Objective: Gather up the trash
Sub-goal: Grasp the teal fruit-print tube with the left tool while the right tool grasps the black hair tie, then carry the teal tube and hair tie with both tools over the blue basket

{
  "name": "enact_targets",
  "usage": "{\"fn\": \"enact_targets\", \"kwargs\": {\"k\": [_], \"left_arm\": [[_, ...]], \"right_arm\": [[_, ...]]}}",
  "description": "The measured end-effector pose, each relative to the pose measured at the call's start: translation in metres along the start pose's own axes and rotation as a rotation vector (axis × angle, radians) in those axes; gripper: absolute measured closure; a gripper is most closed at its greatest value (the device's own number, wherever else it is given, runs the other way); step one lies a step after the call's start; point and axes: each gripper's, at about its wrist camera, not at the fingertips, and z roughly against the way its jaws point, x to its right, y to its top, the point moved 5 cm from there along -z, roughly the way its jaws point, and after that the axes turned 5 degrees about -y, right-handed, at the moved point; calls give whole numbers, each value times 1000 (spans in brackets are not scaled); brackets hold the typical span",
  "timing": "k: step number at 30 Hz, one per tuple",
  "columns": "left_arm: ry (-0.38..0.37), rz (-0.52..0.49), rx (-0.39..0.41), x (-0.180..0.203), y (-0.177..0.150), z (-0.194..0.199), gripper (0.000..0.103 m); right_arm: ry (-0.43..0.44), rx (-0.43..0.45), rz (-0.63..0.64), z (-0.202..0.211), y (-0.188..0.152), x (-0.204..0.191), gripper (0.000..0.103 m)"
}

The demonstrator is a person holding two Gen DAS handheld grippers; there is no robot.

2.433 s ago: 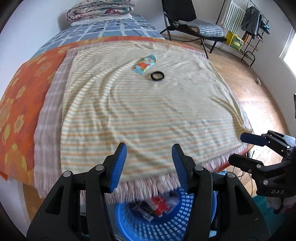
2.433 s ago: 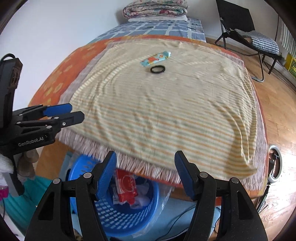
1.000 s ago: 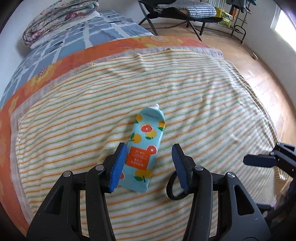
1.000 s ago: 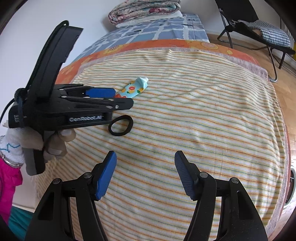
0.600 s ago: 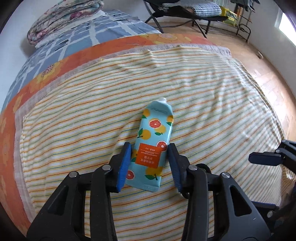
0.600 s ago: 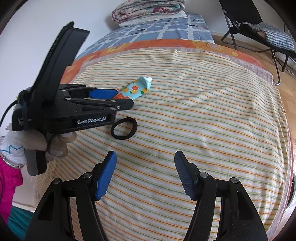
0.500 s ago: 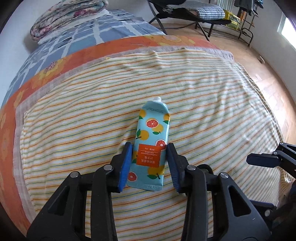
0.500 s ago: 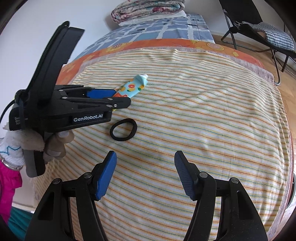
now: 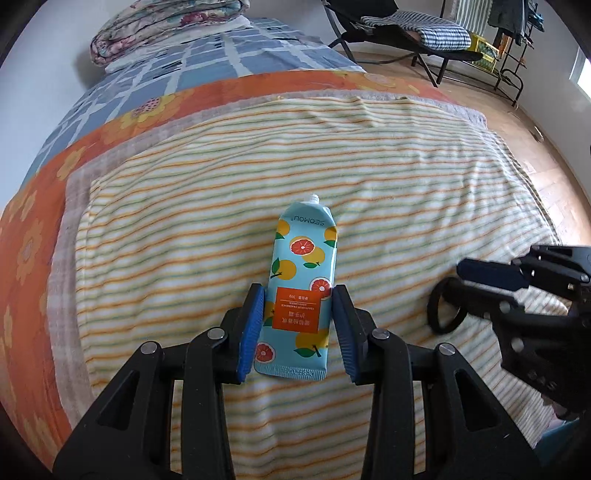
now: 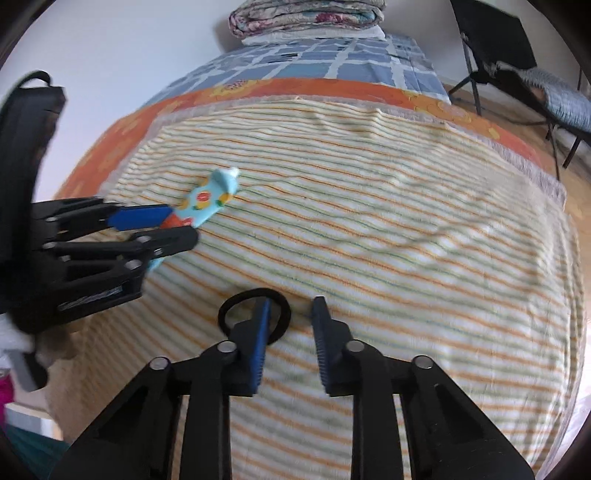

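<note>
A light-blue tube with orange fruit print (image 9: 301, 291) lies on the striped blanket (image 9: 184, 221). My left gripper (image 9: 299, 325) is shut on the tube's lower half, both blue pads against its sides; the right wrist view shows this from the side (image 10: 201, 206). A black ring (image 10: 255, 314) lies to the tube's right, also seen in the left wrist view (image 9: 445, 314). My right gripper (image 10: 290, 328) is low over the ring, jaws partly closed, its left pad inside the ring and the ring's right rim between the pads.
The blanket covers a bed with an orange flowered sheet (image 9: 33, 206) and a blue checked one (image 9: 207, 55). Folded quilts (image 10: 306, 14) lie at the head. A black folding chair (image 9: 399, 33) and wooden floor (image 9: 554, 147) are at the right.
My left gripper closed on the tube and now grips it. My right gripper came down to the black ring and its jaws narrowed around the ring's rim.
</note>
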Motion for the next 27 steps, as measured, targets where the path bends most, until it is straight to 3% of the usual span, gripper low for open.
{"fn": "enact_targets", "kwargs": {"k": [6, 15, 27], "left_arm": [[9, 4, 11, -1, -8, 8, 65], [7, 1, 47, 10, -19, 40, 65], [11, -35, 108, 42, -54, 109, 65]], "right_arm": [[-41, 9, 22, 6, -2, 0, 100], [-11, 55, -40, 38, -7, 8, 100], [15, 123, -20, 105, -27, -7, 100]]}}
